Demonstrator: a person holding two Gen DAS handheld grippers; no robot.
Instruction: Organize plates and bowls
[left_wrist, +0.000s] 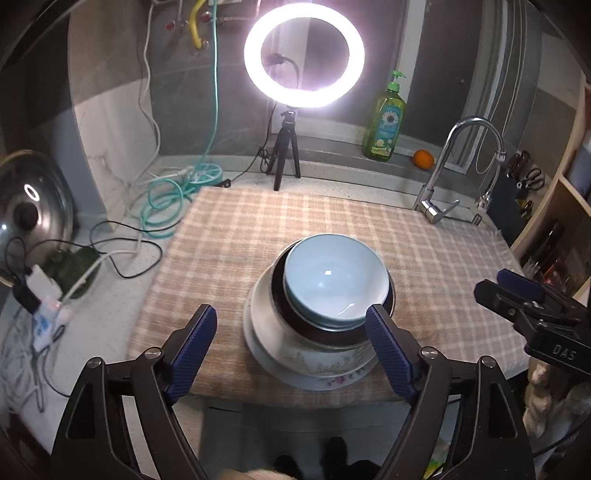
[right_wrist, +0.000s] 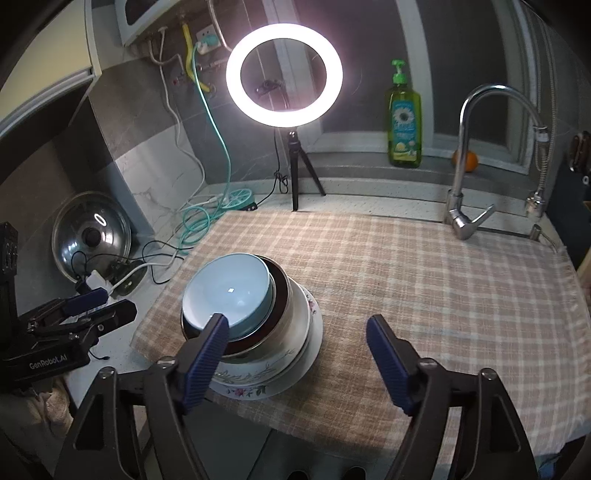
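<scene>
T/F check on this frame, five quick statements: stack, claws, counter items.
1. The blue bowl sits on top of the stack. True.
2. The left claw is clamped on the blue bowl. False: it is open, with nothing between its fingers.
3. The right claw is open and empty. True.
4. The stack stands on bare counter. False: its bottom plate rests on the checked cloth.
5. The soap bottle lies on its side. False: it stands upright on the ledge.

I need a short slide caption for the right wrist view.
Open right gripper above checked cloth, beside stacked dishes with blue bowl on top.
</scene>
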